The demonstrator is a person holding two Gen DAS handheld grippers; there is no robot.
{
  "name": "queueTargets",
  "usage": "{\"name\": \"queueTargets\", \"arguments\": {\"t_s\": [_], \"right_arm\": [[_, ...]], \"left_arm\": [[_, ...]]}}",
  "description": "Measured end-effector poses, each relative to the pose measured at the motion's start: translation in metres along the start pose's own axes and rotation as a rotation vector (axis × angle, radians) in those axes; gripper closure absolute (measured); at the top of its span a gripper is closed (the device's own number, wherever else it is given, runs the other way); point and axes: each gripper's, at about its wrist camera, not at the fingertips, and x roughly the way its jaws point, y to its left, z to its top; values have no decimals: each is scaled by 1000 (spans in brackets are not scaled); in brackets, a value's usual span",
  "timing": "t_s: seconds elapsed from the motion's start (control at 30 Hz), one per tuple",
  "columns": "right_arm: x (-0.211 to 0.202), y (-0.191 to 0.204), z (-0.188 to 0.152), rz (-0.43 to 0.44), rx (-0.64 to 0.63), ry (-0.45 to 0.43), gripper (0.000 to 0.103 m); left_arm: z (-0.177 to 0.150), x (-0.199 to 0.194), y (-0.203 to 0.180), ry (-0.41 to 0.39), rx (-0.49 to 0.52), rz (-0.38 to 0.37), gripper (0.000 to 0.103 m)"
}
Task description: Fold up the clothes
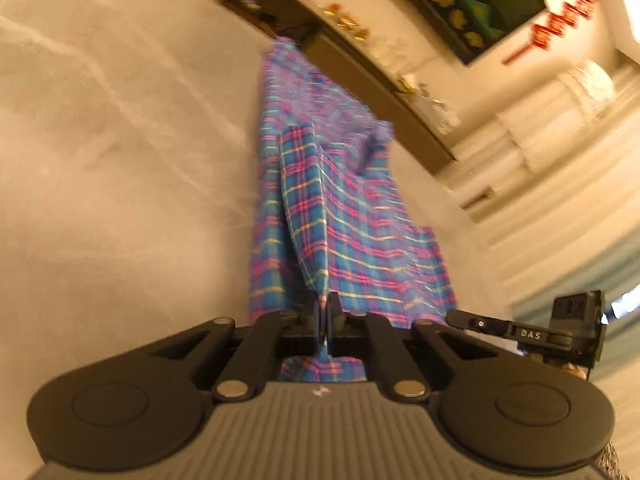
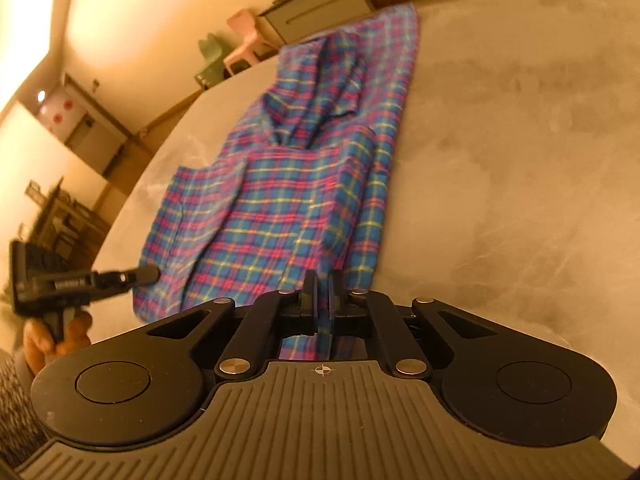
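The plaid shirt (image 2: 304, 168) lies on a pale grey table (image 2: 500, 160), stretched out long and narrow, its side panels and a sleeve already laid inward over the middle. Its long axis runs straight away from both cameras, with the collar end pointing toward the far table edge and the hem nearest the person. The right gripper (image 2: 323, 300) has its fingers pressed together on the hem, near the right-hand corner, plaid cloth showing below the jaws. The left gripper (image 1: 325, 312) pinches the hem likewise in its own view, and from the right wrist it appears at the shirt's left corner, held by a hand (image 2: 48, 340). The main risk, as I judge it, is uneven lifting: if one corner rises or travels faster than the other, the hem will skew and the fold will land crooked. The loose inner layers could also slide outward when the cloth is carried, undoing the side folds, since only the hem edge is gripped
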Motion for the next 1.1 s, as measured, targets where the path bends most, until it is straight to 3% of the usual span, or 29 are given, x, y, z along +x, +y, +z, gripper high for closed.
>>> {"name": "queueTargets", "arguments": {"t_s": [0.07,0.13,0.2,0.27,0.3,0.4,0.47,0.53,0.57,0.63,0.7,0.73,0.83,0.97,1.1], "right_arm": [[-4,5,-4,-22,-53,10,103],[0,3,-8,-25,-72,29,101],[4,-1,-7,-5,-45,33,88],[2,-1,-5,10,-32,15,70],[0,1,-4,14,-33,-6,59],[6,5,-2,3,-25,-29,60],[12,3,-4,2,-19,-10,70],[16,3,-7,-9,-28,10,86],[14,3,-8,-11,-31,12,88],[8,2,-10,-12,-34,6,95],[2,0,-12,-16,-34,2,97],[1,-2,-12,-20,-31,2,97],[2,-4,-12,-29,-25,9,97],[2,1,-10,-44,-45,12,97],[2,1,-11,-98,-85,25,99]], "left_arm": [[-2,-3,-3,2,20,5,97],[-2,-6,-7,-3,44,15,82],[4,-5,-15,-49,86,50,67],[9,-5,-23,-94,127,84,43],[12,-4,-26,-117,148,101,41],[20,9,-36,-128,172,155,49],[22,17,-40,-114,165,163,97],[20,10,-47,-132,162,129,100],[20,5,-50,-143,154,95,100],[24,-8,-46,-164,89,-53,100],[27,-5,-22,-103,-15,-183,100],[27,1,-11,-61,-50,-214,99],[21,16,2,21,-59,-148,95],[16,7,-14,-16,10,-35,77],[16,2,-17,-34,27,15,73]]}}
